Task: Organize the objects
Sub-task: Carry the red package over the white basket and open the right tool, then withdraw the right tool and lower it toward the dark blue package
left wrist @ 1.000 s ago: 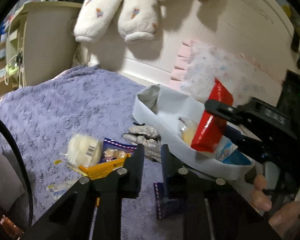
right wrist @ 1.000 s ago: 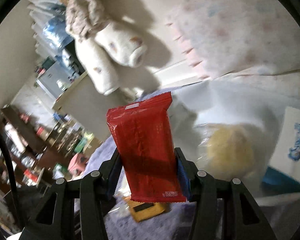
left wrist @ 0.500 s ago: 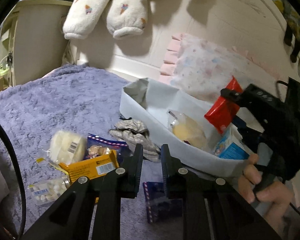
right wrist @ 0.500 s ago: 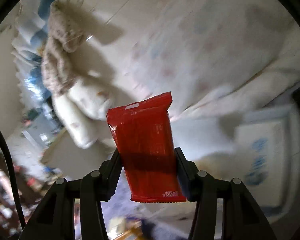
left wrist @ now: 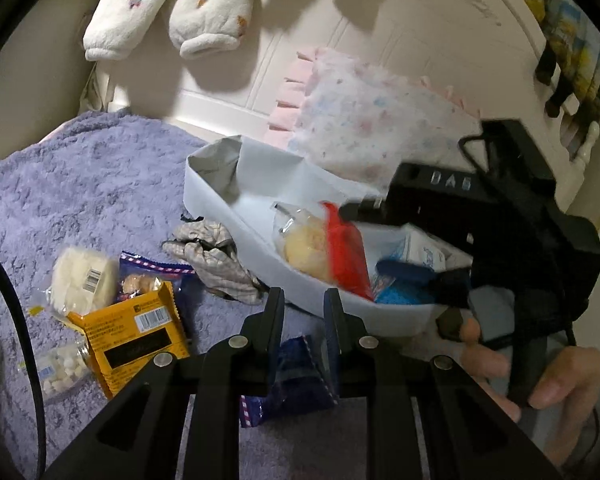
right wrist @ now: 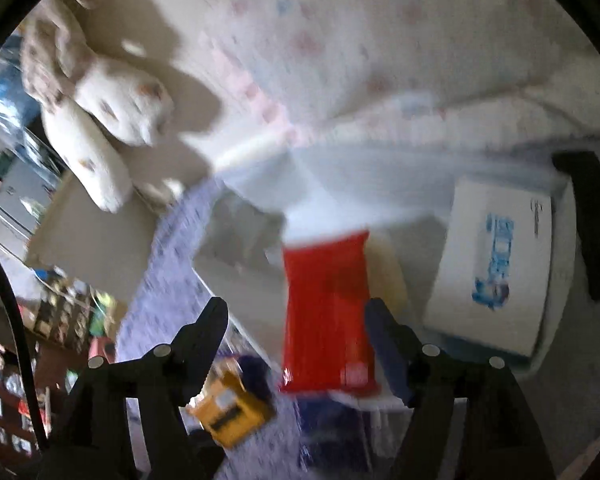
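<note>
Red packet (right wrist: 326, 312) dropped — right claw (right wrist: 296, 328) spread.

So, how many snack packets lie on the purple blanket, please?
5: a white bun pack, a striped cookie packet, an orange packet, a bag of white candies, and a blue packet under the left gripper. Others may be hidden.

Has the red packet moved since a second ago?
Yes. The red packet has left the open right gripper and dropped into the white bin, beside the yellow bun.
</note>
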Motion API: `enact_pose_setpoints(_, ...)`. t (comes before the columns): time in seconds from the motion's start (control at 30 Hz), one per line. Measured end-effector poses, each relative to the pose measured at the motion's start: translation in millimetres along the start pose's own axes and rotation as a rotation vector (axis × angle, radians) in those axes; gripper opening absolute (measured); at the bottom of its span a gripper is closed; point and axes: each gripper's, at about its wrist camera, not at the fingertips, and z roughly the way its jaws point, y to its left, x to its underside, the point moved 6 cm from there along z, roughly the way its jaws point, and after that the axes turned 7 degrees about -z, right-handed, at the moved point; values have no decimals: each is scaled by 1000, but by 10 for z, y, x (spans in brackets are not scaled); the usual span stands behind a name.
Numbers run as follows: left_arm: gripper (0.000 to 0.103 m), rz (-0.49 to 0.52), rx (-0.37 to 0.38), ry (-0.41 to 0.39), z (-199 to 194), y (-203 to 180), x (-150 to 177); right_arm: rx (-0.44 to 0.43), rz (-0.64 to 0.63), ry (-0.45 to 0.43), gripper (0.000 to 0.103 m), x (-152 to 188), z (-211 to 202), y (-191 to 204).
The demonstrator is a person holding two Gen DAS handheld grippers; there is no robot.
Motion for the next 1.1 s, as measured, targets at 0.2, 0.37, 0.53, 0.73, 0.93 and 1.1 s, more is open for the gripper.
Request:
enact_pose_setpoints(0.2, 19, -8, -31, 52, 79, 54, 43, 14, 11, 133, 72, 177, 221, 1)
enact_pose_setpoints(0.37, 19, -19, -37, 153, 189, 46, 136, -5, 4, 160, 72, 219, 239, 38)
enact_pose_setpoints(0.53, 19, -13, -46, 160, 189, 25, 155, 4, -6, 167, 71, 223, 227, 53)
enact_pose_setpoints(0.73, 19, -7, -69, 177, 212, 38, 170, 6, 0, 173, 70, 233, 232, 50)
enact_pose_setpoints(0.93, 19, 6, -76, 163, 183, 26, 150, 11, 7, 162, 70, 218, 155, 33)
enact_pose_setpoints(1.1, 19, 24, -95, 161, 177, 19, 153, 18, 8, 151, 70, 205, 84, 41)
